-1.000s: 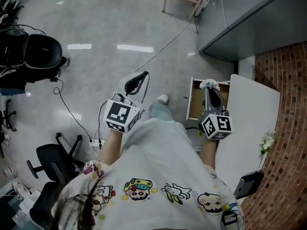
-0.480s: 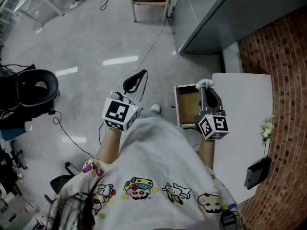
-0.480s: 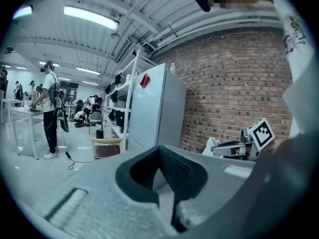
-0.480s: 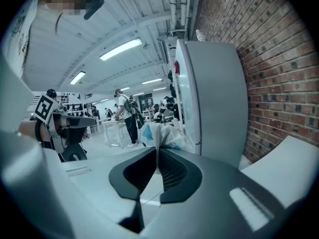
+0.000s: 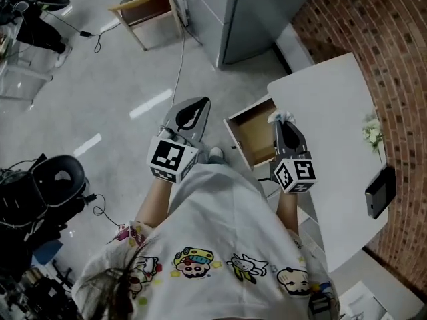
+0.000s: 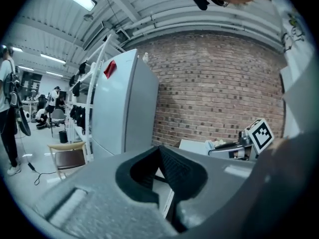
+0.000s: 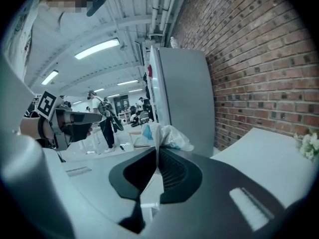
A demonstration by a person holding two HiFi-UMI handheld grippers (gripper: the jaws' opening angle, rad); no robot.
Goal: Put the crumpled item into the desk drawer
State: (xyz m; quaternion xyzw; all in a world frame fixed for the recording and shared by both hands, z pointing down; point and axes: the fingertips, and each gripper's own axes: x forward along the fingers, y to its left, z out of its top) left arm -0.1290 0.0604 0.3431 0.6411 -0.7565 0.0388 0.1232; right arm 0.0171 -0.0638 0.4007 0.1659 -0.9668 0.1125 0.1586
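Two handheld grippers show in the steep downward head view, with the person's patterned white shirt filling the bottom of the frame. At left of centre, the left gripper points toward the top of the frame over grey floor; its own view shows its jaws pressed together with nothing between them. Just right of it, at centre, the desk drawer stands pulled out, its brown inside bare and open to the top. Next comes the right gripper, jaws clamped on the crumpled item, a white and pale blue wad that sticks out past the tips. In the right gripper view, the crumpled item is pinched only by a thin fold at its lower edge. In the head view, the wad sits at the drawer's right-hand rim, where the drawer meets the white desk, not over the middle of the cavity; its height above the drawer cannot be told. Farther right, a dark flat object lies on the desk, and a brick wall fills the right edge. The likely risks are these: letting go here could drop the wad onto the desk edge or the floor because it is off-centre, and the slight pinch could let the light wad slip free early.
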